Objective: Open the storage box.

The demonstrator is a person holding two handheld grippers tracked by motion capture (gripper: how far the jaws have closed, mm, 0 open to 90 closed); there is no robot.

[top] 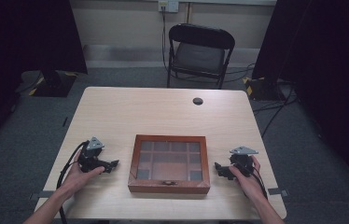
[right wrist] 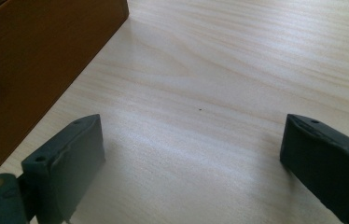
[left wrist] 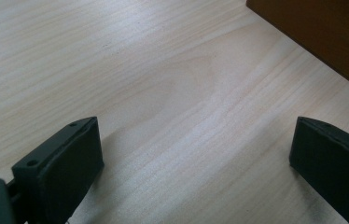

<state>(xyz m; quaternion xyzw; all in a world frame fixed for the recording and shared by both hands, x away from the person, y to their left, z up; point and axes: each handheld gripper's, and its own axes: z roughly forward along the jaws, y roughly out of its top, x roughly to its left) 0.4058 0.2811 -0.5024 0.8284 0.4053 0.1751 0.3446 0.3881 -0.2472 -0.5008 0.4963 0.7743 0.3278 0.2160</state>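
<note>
A shallow wooden box (top: 169,164) with a glass lid over several compartments lies shut at the table's front middle, a small clasp on its near side. My left gripper (top: 112,164) rests on the table left of the box, open, nothing between its jaws. My right gripper (top: 218,168) rests to the right of the box, also open and empty. In the left gripper view the box's brown side (left wrist: 322,35) stands at the top right, beyond the open gripper (left wrist: 196,154). The right gripper view has that brown wall (right wrist: 37,60) at the left, beside the open gripper (right wrist: 191,154).
The light wooden table (top: 163,112) has a round cable hole (top: 198,101) at the back. A black folding chair (top: 199,53) stands behind the table. Black stands and cables lie on the grey carpet at both sides.
</note>
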